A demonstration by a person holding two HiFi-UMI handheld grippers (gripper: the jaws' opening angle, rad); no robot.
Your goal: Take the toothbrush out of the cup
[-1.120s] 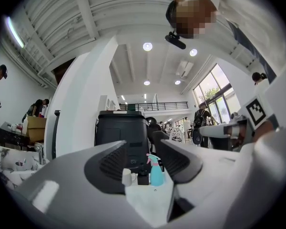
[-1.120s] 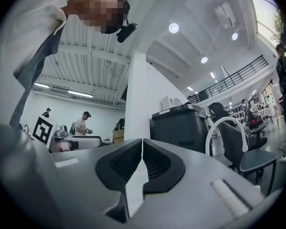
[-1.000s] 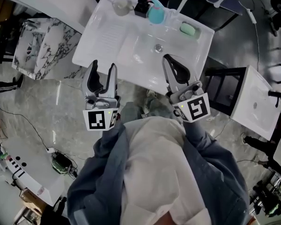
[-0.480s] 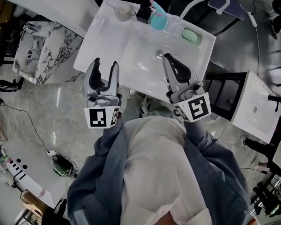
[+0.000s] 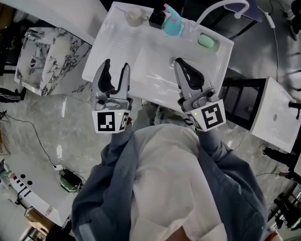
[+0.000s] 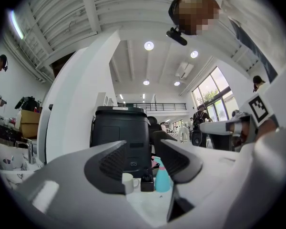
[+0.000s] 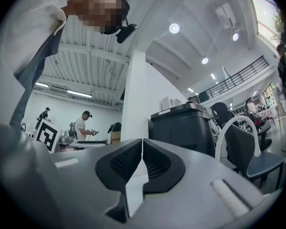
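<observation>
A teal cup (image 5: 173, 26) stands at the back of the white sink counter (image 5: 121, 39), and a pink toothbrush (image 5: 167, 7) sticks out of its top. In the left gripper view the teal cup (image 6: 162, 180) and the toothbrush (image 6: 156, 162) show far off between the jaws. My left gripper (image 5: 115, 69) hovers open over the counter's near left part, with nothing between its fingers. My right gripper (image 5: 183, 65) is shut on nothing above the basin's near edge; in its own view the right gripper (image 7: 142, 147) has its pads pressed together.
A white mug (image 5: 133, 15) and a black box (image 5: 157, 18) stand left of the cup, a green soap (image 5: 206, 41) to its right. A white curved faucet (image 5: 226, 6) arches over the back right. A marble block (image 5: 45, 56) stands to the left, another basin (image 5: 273, 109) to the right.
Both grippers have moved a little forward over the sink, towards the cup. Their jaws have not changed: left open, right shut.
</observation>
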